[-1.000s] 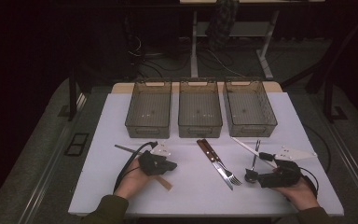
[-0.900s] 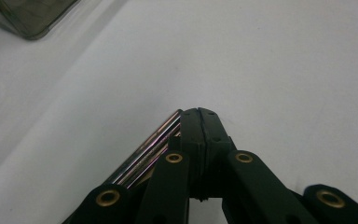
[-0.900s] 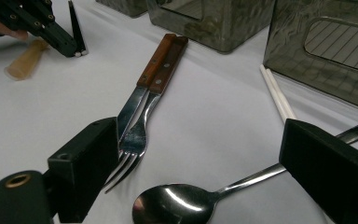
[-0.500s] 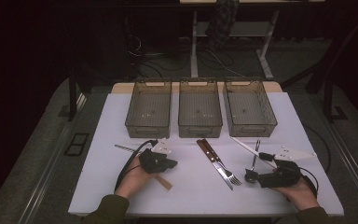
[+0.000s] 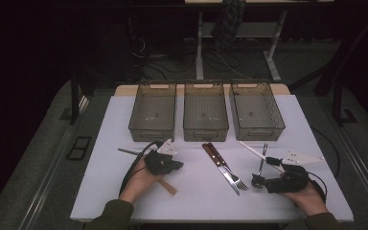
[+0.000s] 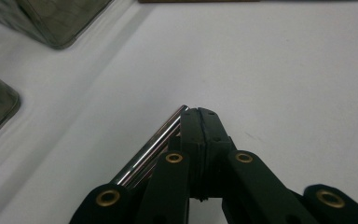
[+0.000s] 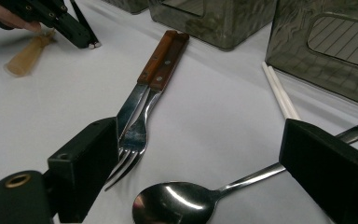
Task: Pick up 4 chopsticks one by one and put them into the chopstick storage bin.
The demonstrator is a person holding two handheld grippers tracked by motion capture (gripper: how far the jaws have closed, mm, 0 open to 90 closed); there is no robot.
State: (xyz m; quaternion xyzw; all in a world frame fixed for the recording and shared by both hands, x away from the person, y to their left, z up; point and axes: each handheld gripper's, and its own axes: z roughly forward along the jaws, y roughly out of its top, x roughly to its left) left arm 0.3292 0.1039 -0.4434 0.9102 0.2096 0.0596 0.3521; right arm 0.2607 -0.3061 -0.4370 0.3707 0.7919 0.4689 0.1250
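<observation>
The left claw (image 5: 176,166) is sitting on the white bench (image 5: 124,201) with its jaws pressed fully together and nothing between them; in the left gripper view a pair of metal chopsticks (image 6: 151,150) is lying on the bench just beside the closed jaws, touching their left side. A tan wooden piece (image 5: 166,186) is lying on the bench by the left hand (image 5: 136,182). The right claw (image 7: 200,177) is resting with its jaws standing wide apart, gripping nothing, and a spoon (image 7: 177,201) is lying on the bench between them, its bowl nearest the camera. Just left of the spoon, a knife (image 7: 142,88) and a fork (image 7: 147,121) with wooden handles are lying side by side, touching. A pair of white chopsticks (image 7: 279,95) is lying to the right. Beyond them, three wire bins (image 5: 205,112) are standing in a row at the back.
</observation>
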